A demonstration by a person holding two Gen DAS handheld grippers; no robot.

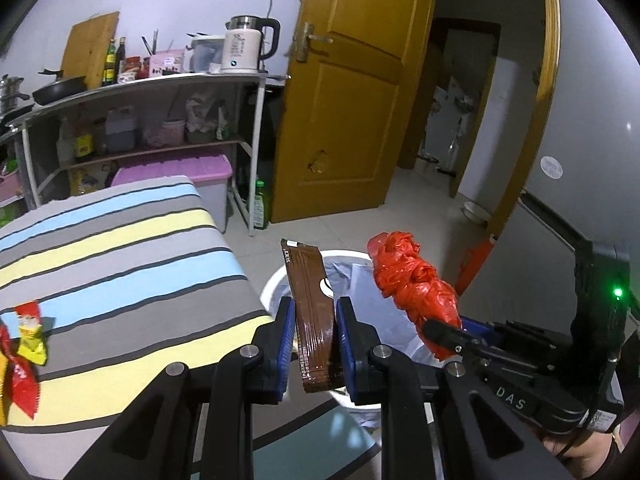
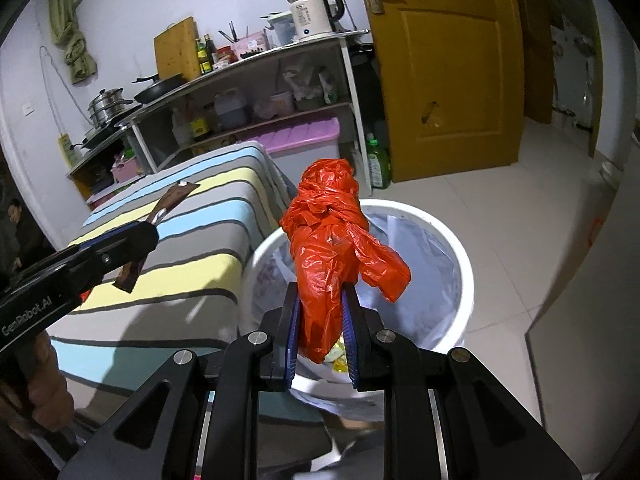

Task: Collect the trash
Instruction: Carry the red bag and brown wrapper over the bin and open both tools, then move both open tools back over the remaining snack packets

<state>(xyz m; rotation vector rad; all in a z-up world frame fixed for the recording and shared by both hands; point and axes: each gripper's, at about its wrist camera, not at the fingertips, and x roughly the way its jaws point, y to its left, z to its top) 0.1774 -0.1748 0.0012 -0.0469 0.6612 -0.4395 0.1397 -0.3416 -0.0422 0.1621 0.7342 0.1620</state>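
Note:
My left gripper (image 1: pixel 314 312) is shut on a brown wrapper (image 1: pixel 310 304) and holds it upright at the near rim of the white trash bin (image 1: pixel 276 280). My right gripper (image 2: pixel 322 304) is shut on a crumpled red plastic bag (image 2: pixel 332 232) and holds it over the open bin (image 2: pixel 460 248), which has a clear liner and some trash inside. In the left wrist view the red bag (image 1: pixel 416 292) hangs right of the wrapper. In the right wrist view the left gripper (image 2: pixel 140 240) holds the wrapper (image 2: pixel 168 204) over the striped surface.
A striped cloth-covered surface (image 1: pixel 120 264) stands left of the bin, with red and yellow snack wrappers (image 1: pixel 28 344) at its left edge. Behind it is a shelf (image 1: pixel 140 92) with a kettle, bottles and a pan. A yellow door (image 1: pixel 352 92) stands open onto tiled floor.

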